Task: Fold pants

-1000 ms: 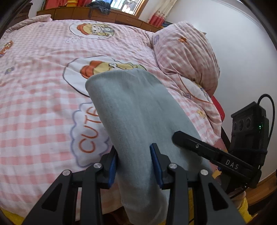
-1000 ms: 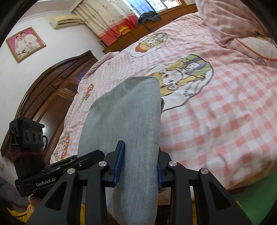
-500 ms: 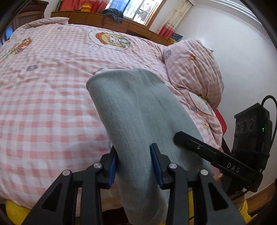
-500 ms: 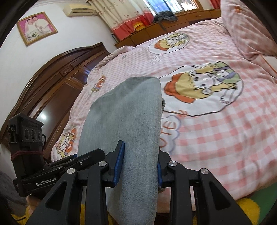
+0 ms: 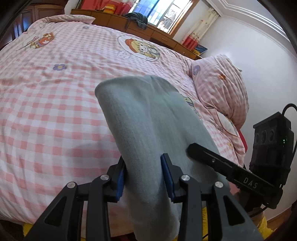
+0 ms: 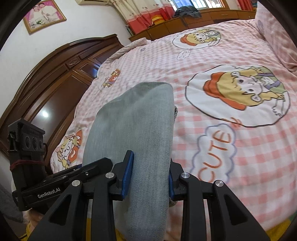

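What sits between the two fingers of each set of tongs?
Only the folded grey pants: the left tongs clamp one part of the pants, the right tongs another. Each wrist view shows its own grip.

Both grippers swung leftward across the bed (image 5: 55, 115) with the grey pants (image 5: 148, 133). The "CUTE" print (image 6: 219, 148) left the left wrist view and came beside the pants in the right wrist view.

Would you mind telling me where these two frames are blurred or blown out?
Left wrist view: the bedspread is motion-smeared and the window overexposed, while the pants stay fairly sharp. Right wrist view: glare spot on the wardrobe; edges bend from fisheye.
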Available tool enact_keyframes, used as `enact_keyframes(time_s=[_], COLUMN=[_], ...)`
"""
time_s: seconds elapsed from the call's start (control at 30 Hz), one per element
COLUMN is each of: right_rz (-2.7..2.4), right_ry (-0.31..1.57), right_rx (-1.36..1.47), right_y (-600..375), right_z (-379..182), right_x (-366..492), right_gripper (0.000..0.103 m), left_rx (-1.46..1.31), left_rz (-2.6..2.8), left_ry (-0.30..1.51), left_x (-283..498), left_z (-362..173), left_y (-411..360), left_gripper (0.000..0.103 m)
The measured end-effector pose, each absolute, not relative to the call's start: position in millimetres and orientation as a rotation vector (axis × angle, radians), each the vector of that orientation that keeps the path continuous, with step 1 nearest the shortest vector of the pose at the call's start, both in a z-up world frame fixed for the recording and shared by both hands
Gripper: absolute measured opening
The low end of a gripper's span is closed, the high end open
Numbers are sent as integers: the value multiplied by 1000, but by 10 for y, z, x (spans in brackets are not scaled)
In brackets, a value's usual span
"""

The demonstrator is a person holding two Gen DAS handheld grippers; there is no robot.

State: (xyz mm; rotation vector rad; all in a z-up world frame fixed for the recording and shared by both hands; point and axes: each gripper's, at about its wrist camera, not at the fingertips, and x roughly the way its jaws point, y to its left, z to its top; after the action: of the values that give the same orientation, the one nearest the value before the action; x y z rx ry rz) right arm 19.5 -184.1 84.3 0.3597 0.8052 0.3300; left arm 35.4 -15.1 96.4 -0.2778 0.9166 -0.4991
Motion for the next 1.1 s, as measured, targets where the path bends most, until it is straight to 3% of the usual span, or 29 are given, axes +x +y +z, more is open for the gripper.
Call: enact_keyframes(time_s=[0.8, 1.1], right_rz=[342, 331], right_ry=[885, 882], right_rx=[324, 321], right_y=[-1339, -1379], right_z=[182, 359], right_x=[886, 821], right_gripper=[35, 35], left_rx=[-344, -359], left_rz=[-414, -408], left_ry=[940, 938], left_x=[988, 978], left_z=[280, 240], left_y=[697, 713], left_gripper=[38, 43])
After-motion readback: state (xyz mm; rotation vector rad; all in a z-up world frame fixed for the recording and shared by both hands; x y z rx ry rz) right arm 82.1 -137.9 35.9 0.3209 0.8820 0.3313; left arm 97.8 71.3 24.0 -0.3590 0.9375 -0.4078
